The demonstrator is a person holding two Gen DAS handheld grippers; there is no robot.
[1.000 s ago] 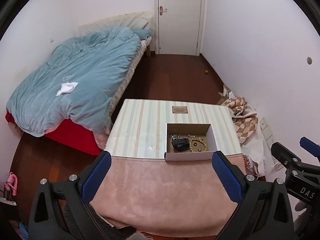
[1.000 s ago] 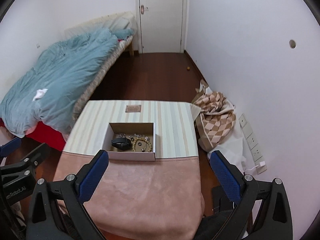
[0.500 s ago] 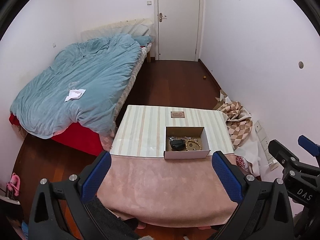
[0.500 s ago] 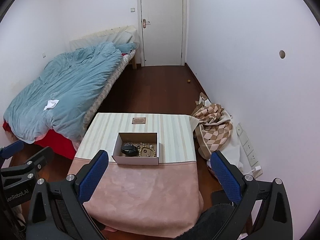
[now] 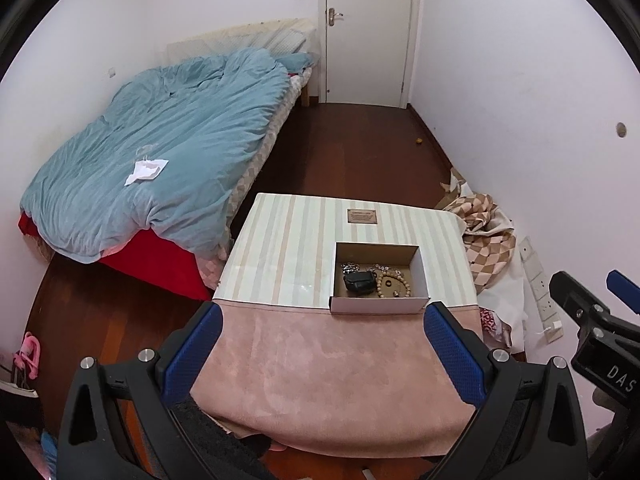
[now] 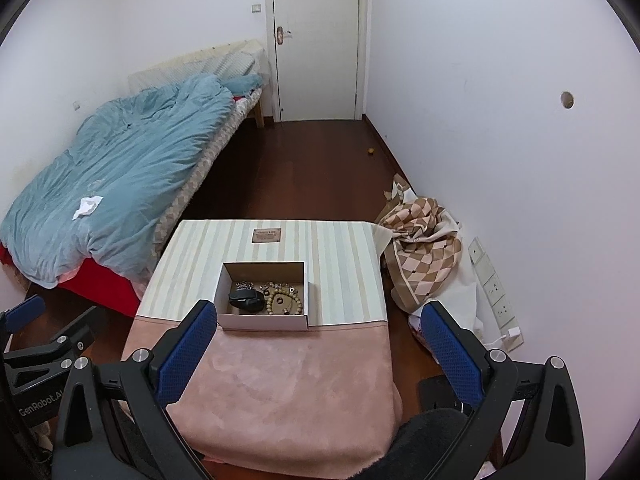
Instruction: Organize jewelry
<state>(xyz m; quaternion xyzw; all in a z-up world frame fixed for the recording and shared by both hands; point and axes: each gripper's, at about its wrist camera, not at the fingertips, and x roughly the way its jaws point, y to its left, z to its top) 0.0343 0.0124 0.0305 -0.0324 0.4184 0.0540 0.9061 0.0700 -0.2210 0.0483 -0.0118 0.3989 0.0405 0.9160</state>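
the left gripper (image 5: 322,354) was up high over the near side of the pink cloth (image 5: 320,376), with its blue fingers (image 5: 450,350) spread wide and nothing between them. the right gripper (image 6: 320,352) was up high over the pink cloth too, spread wide and holding nothing. past the pink cloth, a small cardboard box (image 6: 264,322) sat on the striped table (image 6: 344,264), with its near wall right at the far edge of the pink cloth. inside the box lay a black thing (image 6: 246,302), a ring of tan beads (image 6: 285,302) just beside it, and some little shiny bits (image 6: 245,285) at the back. a small brown tag (image 6: 266,236) lay on the table beyond the box. farther than the table, a bed with a blue blanket (image 5: 160,168) stood on one side and a checked cloth (image 6: 424,256) lay heaped on the floor on the other. a white door (image 6: 316,40) was way behind the table.
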